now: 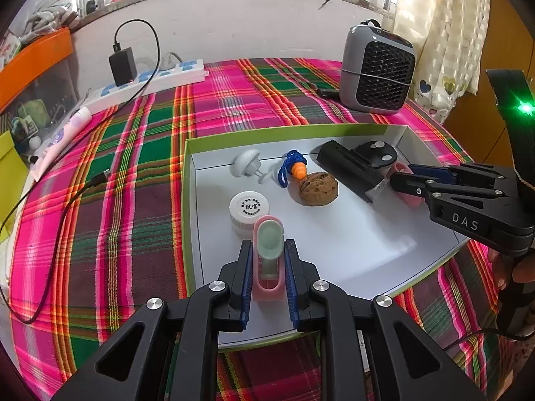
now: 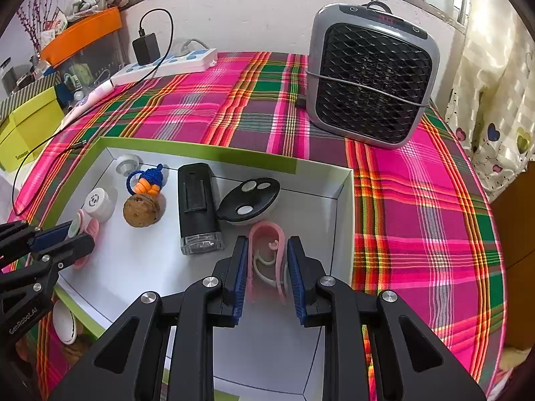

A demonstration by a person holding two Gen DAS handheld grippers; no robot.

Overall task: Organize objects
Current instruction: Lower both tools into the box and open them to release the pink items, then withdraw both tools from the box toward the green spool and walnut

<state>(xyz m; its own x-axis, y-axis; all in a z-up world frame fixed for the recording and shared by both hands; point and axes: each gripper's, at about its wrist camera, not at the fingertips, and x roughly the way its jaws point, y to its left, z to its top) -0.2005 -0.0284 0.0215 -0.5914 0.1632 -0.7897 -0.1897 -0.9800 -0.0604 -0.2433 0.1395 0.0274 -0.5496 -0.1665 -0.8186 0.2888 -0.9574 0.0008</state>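
Note:
A green-rimmed white box (image 1: 186,180) (image 2: 347,207) lies on the plaid cloth. My left gripper (image 1: 267,250) is shut on a pink holder with a green insert (image 1: 268,254), just above the box floor beside a white jar (image 1: 249,209); that holder also shows in the right wrist view (image 2: 80,225). My right gripper (image 2: 267,247) is shut on a pink clip (image 2: 265,250) at the box's right side, and it appears in the left wrist view (image 1: 406,180). Also inside are a walnut (image 1: 317,188), a black flashlight (image 2: 197,207), a black oval remote (image 2: 249,200), a blue-orange knot charm (image 2: 148,180) and a white knob (image 1: 247,163).
A grey fan heater (image 2: 371,77) stands at the back right. A white power strip with black charger and cable (image 1: 147,80) lies at the back left. An orange bin and yellow-green boxes (image 2: 30,127) sit off the left. A white oval object (image 2: 65,324) lies outside the box's near edge.

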